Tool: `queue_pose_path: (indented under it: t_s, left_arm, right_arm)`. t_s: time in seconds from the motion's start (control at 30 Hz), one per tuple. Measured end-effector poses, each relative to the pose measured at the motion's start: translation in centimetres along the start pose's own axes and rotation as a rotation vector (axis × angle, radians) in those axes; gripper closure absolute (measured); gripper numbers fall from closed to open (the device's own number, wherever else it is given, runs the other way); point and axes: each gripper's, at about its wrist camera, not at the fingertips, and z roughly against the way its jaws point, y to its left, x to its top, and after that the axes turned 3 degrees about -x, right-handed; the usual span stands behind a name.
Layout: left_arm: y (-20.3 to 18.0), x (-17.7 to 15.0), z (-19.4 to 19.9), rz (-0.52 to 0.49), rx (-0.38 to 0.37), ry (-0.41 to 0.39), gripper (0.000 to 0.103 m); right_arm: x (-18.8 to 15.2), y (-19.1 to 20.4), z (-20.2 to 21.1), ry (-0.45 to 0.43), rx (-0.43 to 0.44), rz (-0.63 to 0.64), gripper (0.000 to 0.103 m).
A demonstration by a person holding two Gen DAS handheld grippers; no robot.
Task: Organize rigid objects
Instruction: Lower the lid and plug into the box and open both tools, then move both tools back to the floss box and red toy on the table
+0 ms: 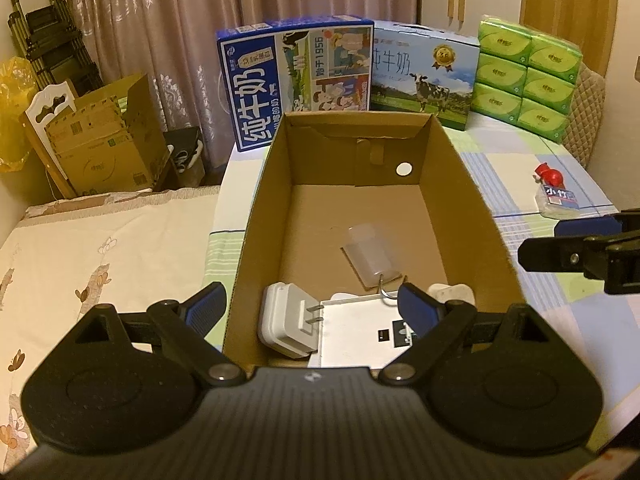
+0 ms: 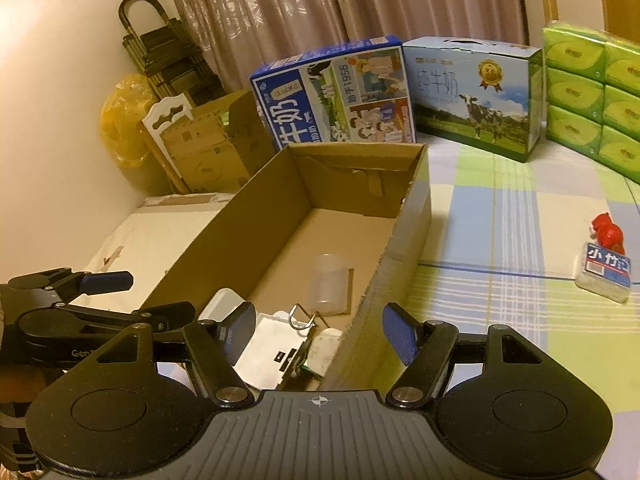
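Note:
An open cardboard box (image 1: pixel 472 200) (image 2: pixel 404 248) stands on the bed. Inside lie a white plug adapter (image 1: pixel 288 324), a flat white box (image 1: pixel 360 332) (image 2: pixel 272 344), a translucent hook holder (image 1: pixel 370 258) (image 2: pixel 326 288) with a wire hook, and a small white piece (image 1: pixel 452 292) (image 2: pixel 324 350). My left gripper (image 1: pixel 310 306) is open and empty over the box's near end. My right gripper (image 2: pixel 318 330) is open and empty, straddling the box's right wall. A red toy (image 1: pixel 550 174) (image 2: pixel 608 232) and a small labelled pack (image 1: pixel 560 202) (image 2: pixel 606 276) lie on the sheet to the right.
Two milk cartons (image 1: pixel 296 76) (image 2: pixel 476 100) and stacked green tissue packs (image 1: pixel 528 76) (image 2: pixel 592 96) stand behind the box. A cardboard carton (image 1: pixel 104 140), a folded trolley (image 1: pixel 48 32) and a yellow bag (image 2: pixel 120 120) are at the left by the curtain.

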Motion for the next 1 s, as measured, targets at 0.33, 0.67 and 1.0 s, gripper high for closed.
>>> queue_pose_path:
  t_s: [0.33,0.67,1.0]
  left_arm:
    - [-2.1,0.2,2.7,0.005,-0.029,-0.043,0.013]
    - [-8.8,1.6,4.3,-0.044,-0.13,-0.106,0.013]
    - [-18.2,3.6,1.8,-0.082,-0.236,-0.129,0.013]
  right_arm:
    - [-1.1,-1.3,3.7,-0.034,-0.028,-0.016,0.036]
    - [-4.4,-7.6,8.6,-0.069,-0.143,-0.105,0.036]
    - [-6.5,-17.4,14.1,-0.128,-0.322,-0.245,0.036]
